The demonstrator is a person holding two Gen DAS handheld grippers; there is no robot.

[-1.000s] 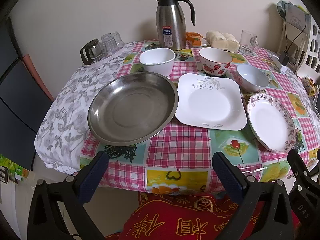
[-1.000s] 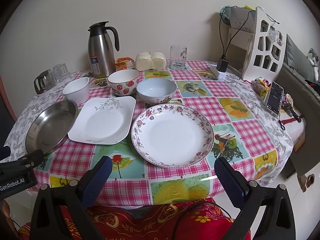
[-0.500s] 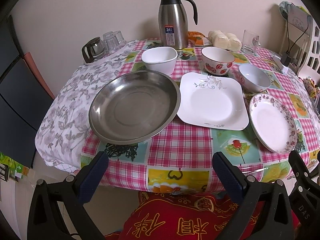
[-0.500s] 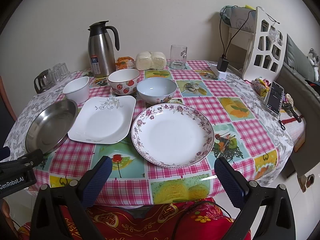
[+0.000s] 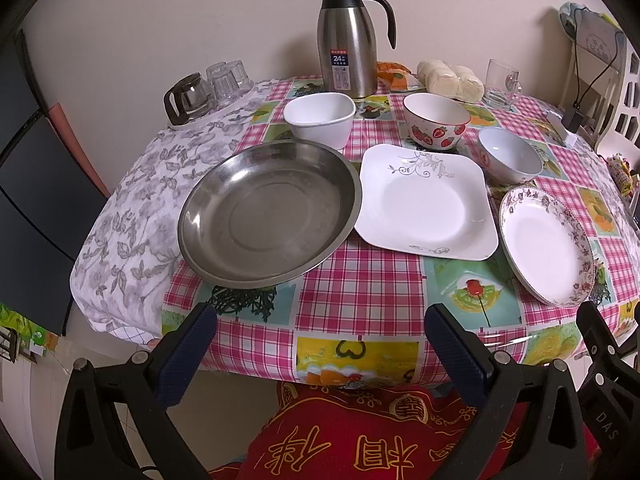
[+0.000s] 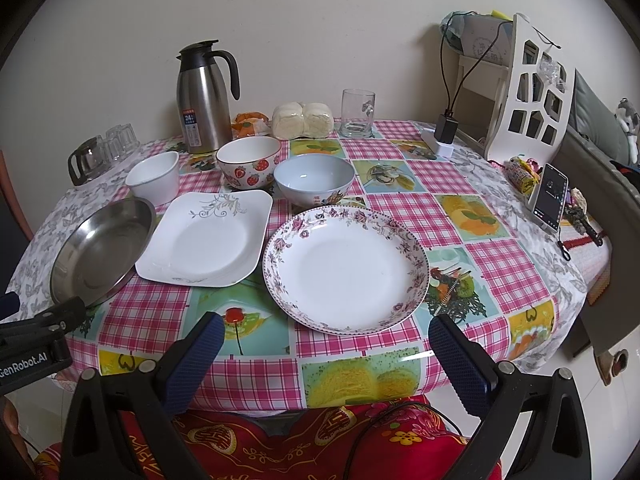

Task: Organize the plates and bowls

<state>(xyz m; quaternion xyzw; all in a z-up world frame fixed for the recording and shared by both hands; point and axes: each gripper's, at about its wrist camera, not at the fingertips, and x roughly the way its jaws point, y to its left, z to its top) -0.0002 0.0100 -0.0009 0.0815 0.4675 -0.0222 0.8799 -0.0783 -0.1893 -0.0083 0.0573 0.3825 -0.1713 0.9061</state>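
Left gripper (image 5: 320,344), lower frame of the left wrist view: blue-padded fingers (image 5: 188,354) spread wide, holding nothing, poised off the near edge of the counter (image 5: 360,292). Right gripper (image 6: 322,344), lower frame of the right wrist view: likewise spread wide and empty, short of the counter edge, facing the floral-rimmed plate (image 6: 346,268).

Front row on the checked tablecloth, left to right in the left wrist view: stainless steel plate (image 5: 268,212) at centre left; square white plate (image 5: 426,204) at centre, its edge touching or just beside the steel rim; floral-rimmed plate at right, near the counter's edge.

Back row, left to right: white bowl (image 5: 320,120) just behind the steel plate; strawberry-patterned bowl (image 5: 436,124) behind the square plate; pale blue bowl (image 5: 510,156) just beside the floral plate's far rim. All bowls stand upright and apart from one another.

Upper centre: steel thermos jug (image 5: 348,40) against the wall, with wrapped buns (image 5: 450,78) and a glass mug (image 5: 502,82) to its right. Upper left: glass pot (image 5: 186,98) and upturned tumblers (image 5: 228,76). Bottom of frame: red embroidered cushion (image 5: 360,436) under the counter edge.
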